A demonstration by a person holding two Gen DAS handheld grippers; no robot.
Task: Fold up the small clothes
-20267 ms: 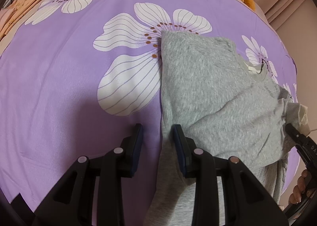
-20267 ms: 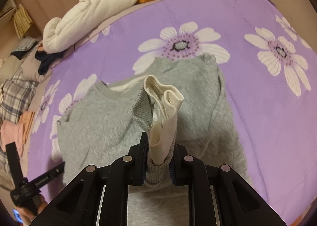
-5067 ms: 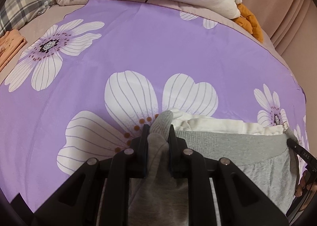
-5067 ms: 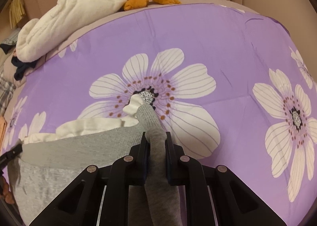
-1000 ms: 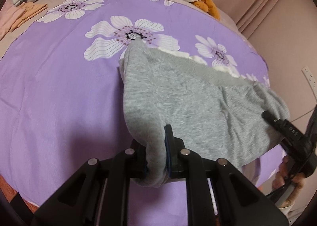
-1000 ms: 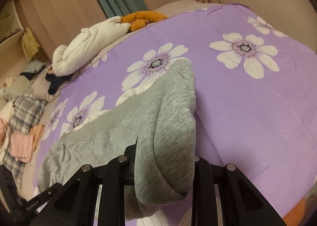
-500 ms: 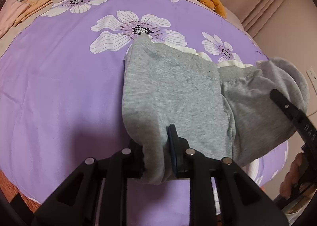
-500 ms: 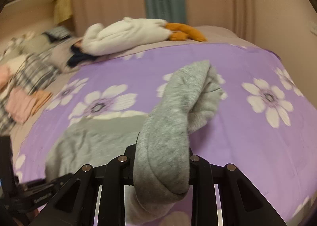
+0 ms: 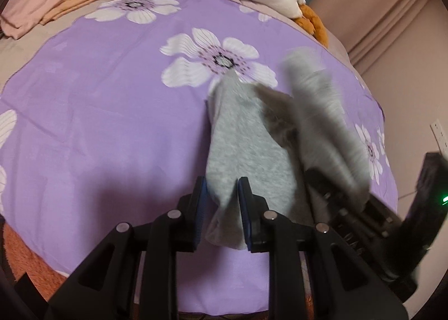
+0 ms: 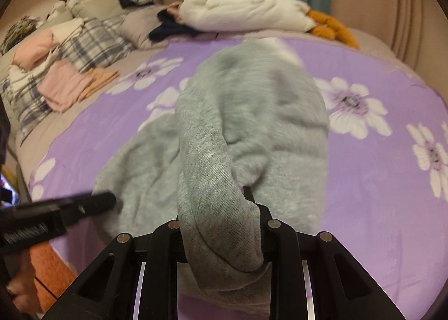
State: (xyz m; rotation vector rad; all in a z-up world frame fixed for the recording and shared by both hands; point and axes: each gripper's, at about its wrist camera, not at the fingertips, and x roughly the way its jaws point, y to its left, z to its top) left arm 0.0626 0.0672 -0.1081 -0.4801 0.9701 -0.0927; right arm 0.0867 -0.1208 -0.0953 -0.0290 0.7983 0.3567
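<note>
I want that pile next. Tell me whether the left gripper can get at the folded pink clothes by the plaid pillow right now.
Probably not: the left gripper is shut on the grey fleece garment, and the folded pink clothes lie apart across the purple floral sheet. It would have to let go first.

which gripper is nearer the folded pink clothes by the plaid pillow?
Left, judging by layout. The folded pink clothes lie off the sheet's left side; the left gripper grips the grey sweater on that side, while the right gripper holds it further right.
</note>
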